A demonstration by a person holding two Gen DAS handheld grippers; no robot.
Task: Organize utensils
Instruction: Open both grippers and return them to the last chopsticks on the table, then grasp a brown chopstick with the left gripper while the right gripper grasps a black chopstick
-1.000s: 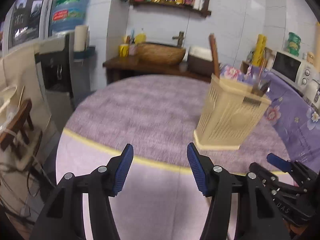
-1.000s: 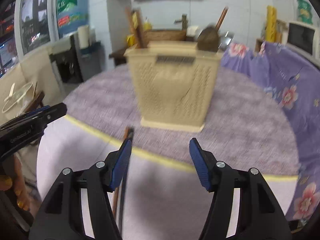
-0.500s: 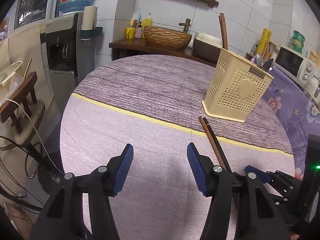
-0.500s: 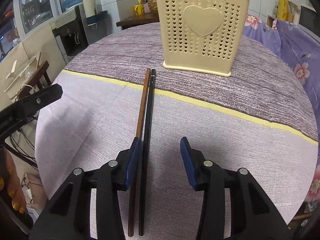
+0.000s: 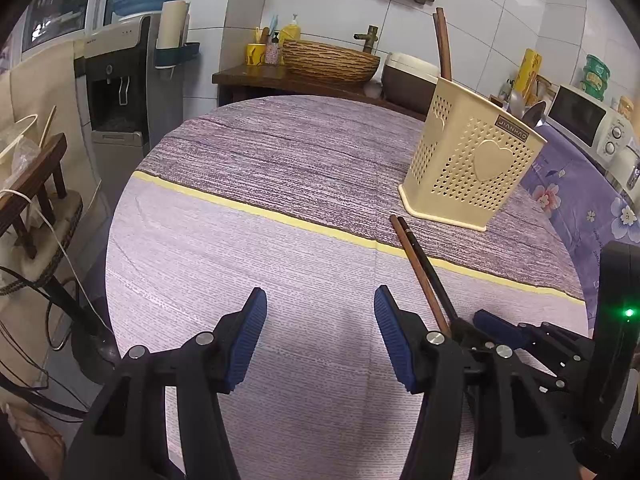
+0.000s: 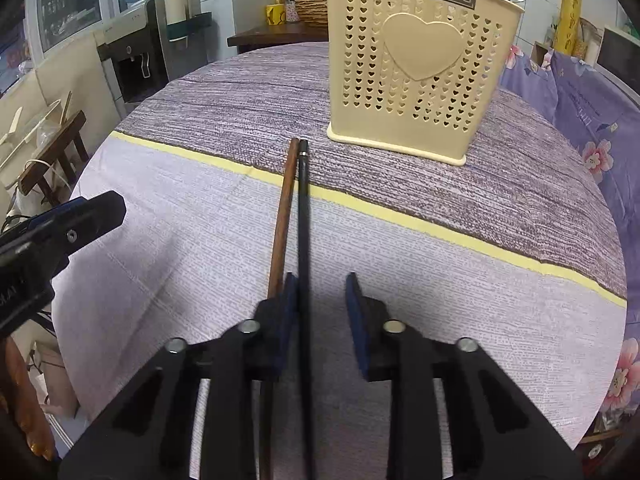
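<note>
A brown chopstick (image 6: 285, 208) and a black chopstick (image 6: 303, 208) lie side by side on the round table (image 6: 180, 208), pointing at a cream perforated utensil holder (image 6: 416, 80). My right gripper (image 6: 322, 280) is low over their near ends with its jaws closing. The black chopstick runs between the jaws against the left pad, with a gap to the right pad. The brown one lies outside the left finger. My left gripper (image 5: 320, 292) stands open over bare cloth with nothing between its fingers, left of the chopsticks (image 5: 420, 264). The holder (image 5: 468, 168) has wooden sticks (image 5: 442, 48) and spoons in it.
The table carries a purple striped cloth with a yellow band (image 5: 280, 216). A floral cloth (image 5: 580, 200) and a microwave (image 5: 580, 120) are at the right. A water dispenser (image 5: 120, 92) and a wooden stool (image 5: 32, 176) with cables stand off the table's left edge.
Both grippers sank toward the table. The right gripper came down over the chopsticks' near ends and its jaws narrowed, taking the black one between them. The left jaws kept their width.
</note>
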